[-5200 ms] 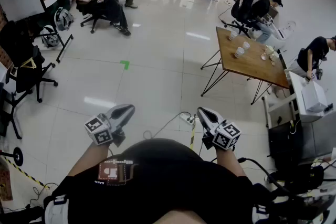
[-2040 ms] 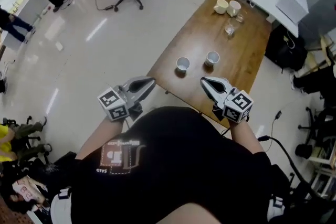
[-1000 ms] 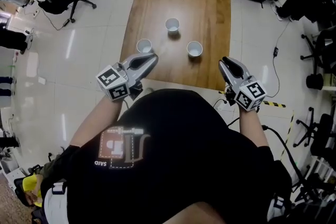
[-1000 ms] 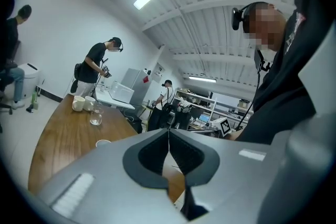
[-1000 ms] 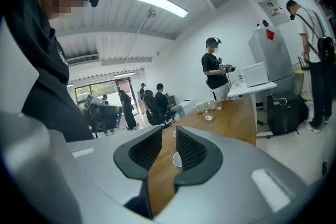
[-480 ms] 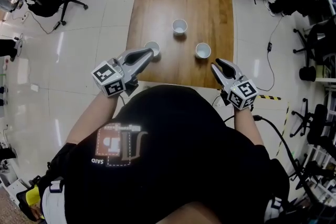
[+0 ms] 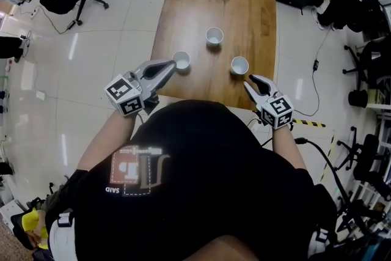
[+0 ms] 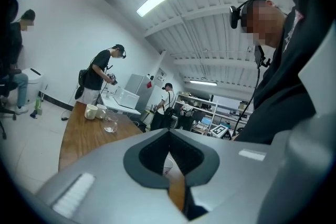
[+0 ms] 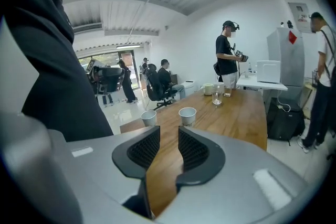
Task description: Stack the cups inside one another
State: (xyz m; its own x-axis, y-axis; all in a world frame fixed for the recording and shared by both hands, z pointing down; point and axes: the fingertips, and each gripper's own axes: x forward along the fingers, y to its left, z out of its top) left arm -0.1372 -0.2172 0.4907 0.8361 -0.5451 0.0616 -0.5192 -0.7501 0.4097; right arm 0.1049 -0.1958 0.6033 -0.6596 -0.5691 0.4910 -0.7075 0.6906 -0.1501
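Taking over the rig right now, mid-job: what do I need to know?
Left gripper: shut, empty, tips just short of the left paper cup.
Right gripper: open, empty, close to the right paper cup.
The middle paper cup stands farther up the table. All three are upright and apart.
Done: nothing stacked.
Left: grasp one cup, nest it in another, then add the third.
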